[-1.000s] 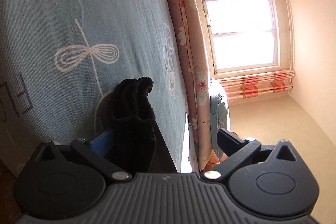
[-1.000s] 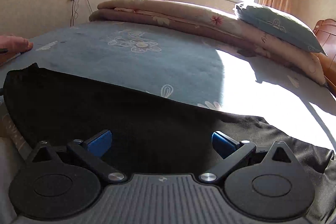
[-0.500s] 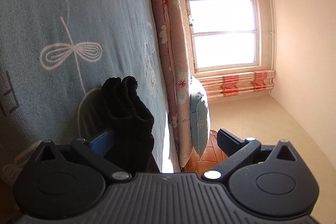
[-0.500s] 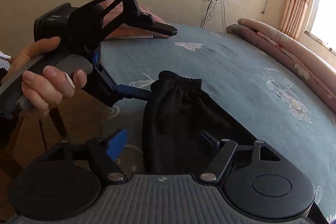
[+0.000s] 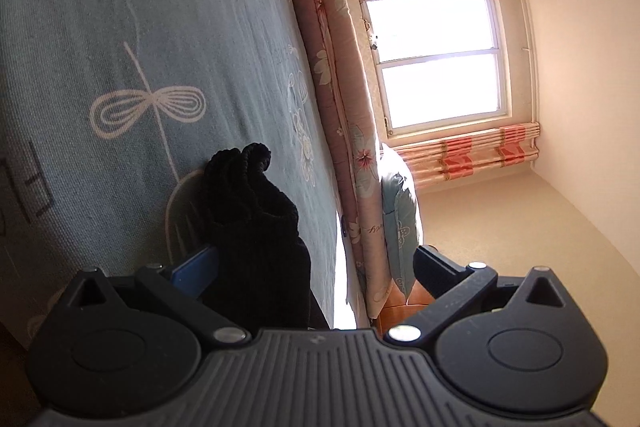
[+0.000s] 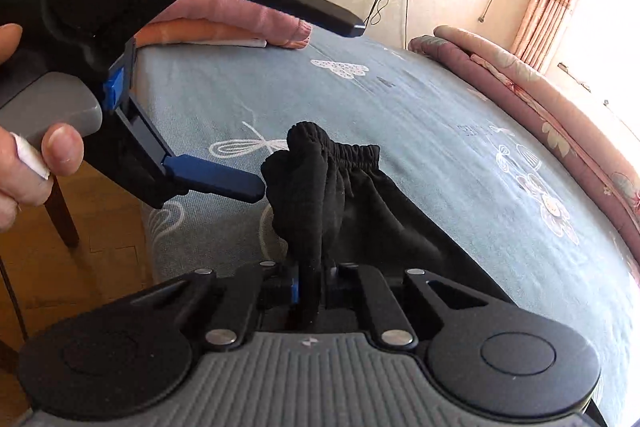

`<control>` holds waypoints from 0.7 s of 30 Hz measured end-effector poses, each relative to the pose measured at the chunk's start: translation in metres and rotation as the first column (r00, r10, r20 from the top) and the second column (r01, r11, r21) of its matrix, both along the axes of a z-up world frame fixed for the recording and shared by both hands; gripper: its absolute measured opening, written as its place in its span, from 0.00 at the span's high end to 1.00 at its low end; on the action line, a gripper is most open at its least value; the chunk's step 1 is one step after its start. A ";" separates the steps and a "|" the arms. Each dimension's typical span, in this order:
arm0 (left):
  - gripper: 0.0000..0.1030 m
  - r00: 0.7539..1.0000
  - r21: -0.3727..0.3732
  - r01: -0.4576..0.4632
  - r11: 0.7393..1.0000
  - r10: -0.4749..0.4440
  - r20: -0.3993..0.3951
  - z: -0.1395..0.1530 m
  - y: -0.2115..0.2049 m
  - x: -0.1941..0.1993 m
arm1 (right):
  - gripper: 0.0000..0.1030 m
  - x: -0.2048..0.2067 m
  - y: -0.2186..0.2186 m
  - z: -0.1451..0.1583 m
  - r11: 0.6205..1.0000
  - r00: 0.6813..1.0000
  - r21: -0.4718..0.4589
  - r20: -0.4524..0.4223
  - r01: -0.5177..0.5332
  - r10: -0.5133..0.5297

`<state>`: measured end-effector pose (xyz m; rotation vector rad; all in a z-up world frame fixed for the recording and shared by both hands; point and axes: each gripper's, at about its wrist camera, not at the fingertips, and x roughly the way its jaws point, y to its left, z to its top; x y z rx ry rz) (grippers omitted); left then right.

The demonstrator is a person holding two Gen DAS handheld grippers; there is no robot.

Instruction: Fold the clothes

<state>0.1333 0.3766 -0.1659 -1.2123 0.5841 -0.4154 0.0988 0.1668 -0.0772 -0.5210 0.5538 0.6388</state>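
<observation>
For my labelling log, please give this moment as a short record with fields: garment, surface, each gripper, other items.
garment: black garment with gathered elastic waistband, bunched, on the bed edge
surface: blue-green bedsheet with white prints
right gripper: shut on the black garment
left gripper: open, blue finger beside the waistband
other items: rolled quilt, folded pink cloth, window

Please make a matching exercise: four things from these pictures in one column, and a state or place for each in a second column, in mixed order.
1. left hand-held gripper
2. right hand-held gripper
3. black garment
4. pink folded cloth

a. bunched, elastic band on top
b. shut on fabric
c. at the bed's far edge
d. open wide

Pairs: 1-d, 2-b, 3-a, 4-c
</observation>
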 end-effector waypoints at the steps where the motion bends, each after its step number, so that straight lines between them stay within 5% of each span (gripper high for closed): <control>1: 0.01 1.000 0.013 0.000 1.000 0.000 -0.012 -0.001 -0.001 0.002 | 0.90 0.000 -0.001 0.000 1.000 1.000 0.004 -0.003 0.001 -0.001; 15: 0.01 0.993 0.114 0.035 0.993 -0.022 -0.117 0.002 -0.023 0.053 | 0.90 -0.014 -0.012 0.008 0.998 0.999 0.051 -0.023 -0.022 0.023; 21: 0.01 0.992 0.145 0.057 0.988 -0.039 -0.123 0.003 -0.029 0.055 | 0.70 -0.023 -0.030 0.016 0.996 0.998 0.086 -0.057 -0.025 0.030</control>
